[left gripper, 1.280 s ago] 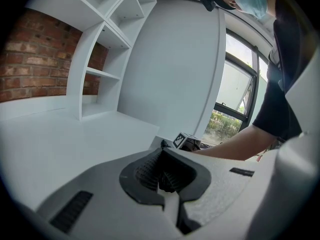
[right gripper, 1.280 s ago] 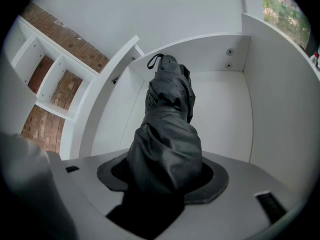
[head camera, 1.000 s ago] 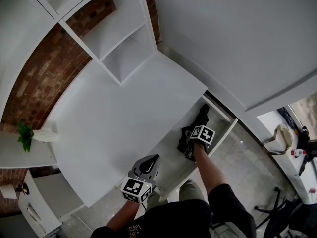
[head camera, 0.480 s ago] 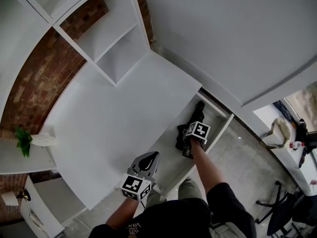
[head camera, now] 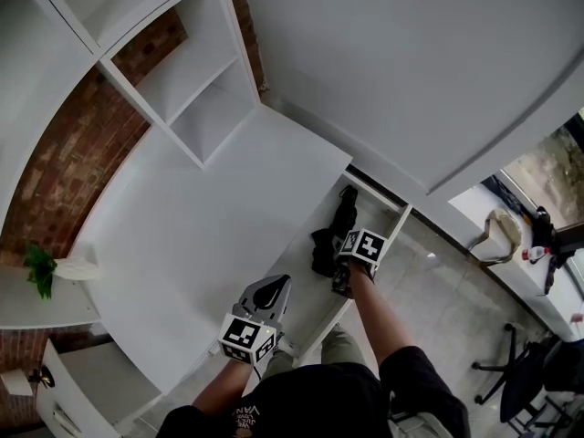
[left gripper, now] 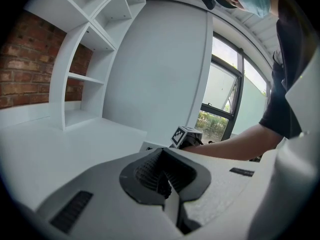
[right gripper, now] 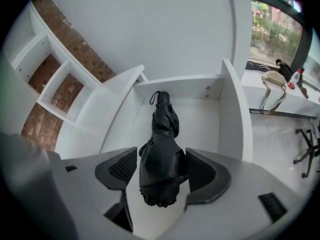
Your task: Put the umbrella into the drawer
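Note:
The black folded umbrella lies lengthwise on the floor of the open white drawer, handle end toward the back. My right gripper hangs above its near end, pointing steeply down. In the right gripper view the umbrella shows between the open jaws of that gripper, and the pads stand clear of it. The drawer's side wall runs along the right. My left gripper hovers over the desk's front edge beside the drawer, its jaws shut on nothing.
The white desk top spreads left of the drawer, with an open shelf unit at its back and a brick wall behind. A small plant sits far left. A second table and office chairs stand at the right.
My right gripper has lifted away from the umbrella, which stays lying in the drawer. The left gripper has risen slightly at the desk's edge.

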Demonstrator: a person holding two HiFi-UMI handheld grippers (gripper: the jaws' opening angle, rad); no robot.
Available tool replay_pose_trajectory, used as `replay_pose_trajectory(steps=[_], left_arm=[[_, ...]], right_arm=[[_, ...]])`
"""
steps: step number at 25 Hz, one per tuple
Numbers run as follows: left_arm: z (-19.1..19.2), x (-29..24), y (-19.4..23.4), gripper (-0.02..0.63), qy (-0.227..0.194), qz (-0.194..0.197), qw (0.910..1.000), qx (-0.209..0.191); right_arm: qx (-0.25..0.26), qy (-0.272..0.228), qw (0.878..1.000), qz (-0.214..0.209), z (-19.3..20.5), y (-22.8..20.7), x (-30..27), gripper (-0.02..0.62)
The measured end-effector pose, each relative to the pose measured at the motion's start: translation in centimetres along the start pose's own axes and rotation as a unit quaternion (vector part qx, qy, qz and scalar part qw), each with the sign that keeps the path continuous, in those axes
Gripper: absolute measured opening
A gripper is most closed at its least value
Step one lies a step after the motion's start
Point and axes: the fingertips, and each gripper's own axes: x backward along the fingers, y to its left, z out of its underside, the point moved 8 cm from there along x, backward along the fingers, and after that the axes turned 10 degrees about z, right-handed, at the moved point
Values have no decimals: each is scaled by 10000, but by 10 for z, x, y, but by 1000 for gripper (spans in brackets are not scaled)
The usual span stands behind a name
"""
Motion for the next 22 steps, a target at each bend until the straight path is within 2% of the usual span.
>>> replay_pose_trajectory(steps=[2,8,15,18,22], left_arm=[[-3,1,-4,6,-25,82,9999,-63],[-11,8,-15,6,-106,285,9993,-238],[-12,26,-24,6,-154,420,9984,-335],[-12,37,-28,6,-193,509,9978,-391],[-11,51,-30,6,-221,613,9968,-456]], right_arm=[[-21,-171,9997,-145,0,-1,16,294],[85,-822,9959,-374,4,-3,70,189],[332,-1820,9823,-281,26,-1,128,22],[367,-2178,9746,-368,45,3,155,2],[563,-2806,9577,-301,65,10,188,2]])
